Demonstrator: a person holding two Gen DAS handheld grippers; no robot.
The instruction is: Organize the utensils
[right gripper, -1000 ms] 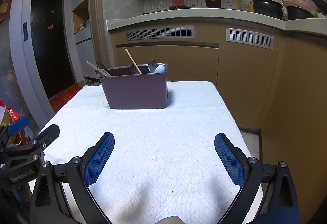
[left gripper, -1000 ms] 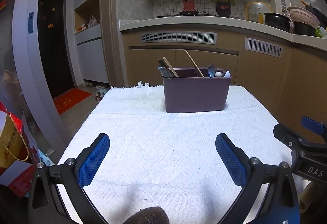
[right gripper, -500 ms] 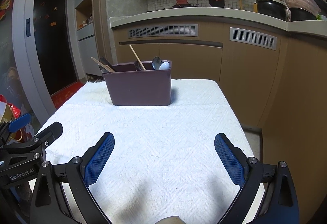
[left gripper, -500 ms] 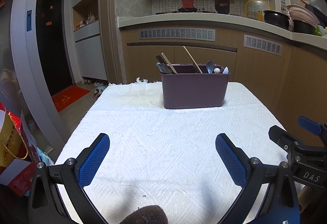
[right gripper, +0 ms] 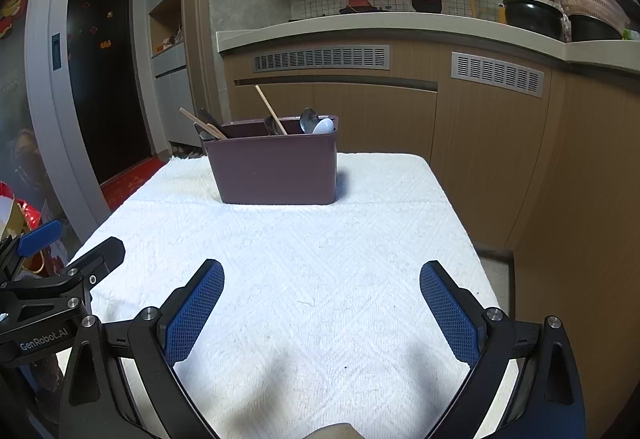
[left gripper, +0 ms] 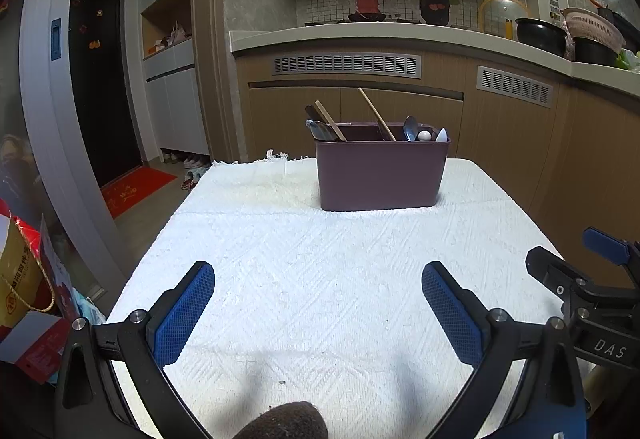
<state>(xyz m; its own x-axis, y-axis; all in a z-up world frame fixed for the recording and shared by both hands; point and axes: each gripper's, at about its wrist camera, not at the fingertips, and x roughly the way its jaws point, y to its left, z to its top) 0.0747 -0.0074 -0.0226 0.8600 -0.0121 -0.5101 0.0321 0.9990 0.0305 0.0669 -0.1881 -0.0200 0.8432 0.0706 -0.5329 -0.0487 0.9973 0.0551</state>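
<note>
A: What is seen of the left tool (left gripper: 318, 313)?

B: Its two blue-padded fingers (left gripper: 182, 313) are spread wide apart above the white textured cloth (left gripper: 320, 259) that covers the counter. Nothing is held between them.

A: And the right tool (right gripper: 320, 313)?

B: The same is observed: its jaws are set wide, nothing is gripped, and it is held over the near part of the cloth. In the left wrist view it is also seen at the right edge, beside the left tool and apart from it.

A: Where are the utensils located?

B: They are gathered in a purple rectangular bin (left gripper: 382, 175), which is stood upright on the far half of the cloth, well apart from both tools. A wooden chopstick (left gripper: 376, 113) is leaned diagonally out of the middle of the bin. A second wooden stick (left gripper: 330, 121) and dark utensils (left gripper: 318, 127) are seen at the bin's left end. A metal spoon (left gripper: 410, 127) and a white spoon (right gripper: 324, 125) are propped at the right end.

A: Can the compartments inside the bin be told?

B: They cannot; the inside is hidden by the front wall.

A: What is noted behind?

B: A wooden kitchen unit with vent grilles (left gripper: 346, 63) is seen beyond the counter, and black pots (left gripper: 540, 35) are set on its worktop at the right. A red mat (left gripper: 136, 191) is laid on the floor by a dark door at the left.
</note>
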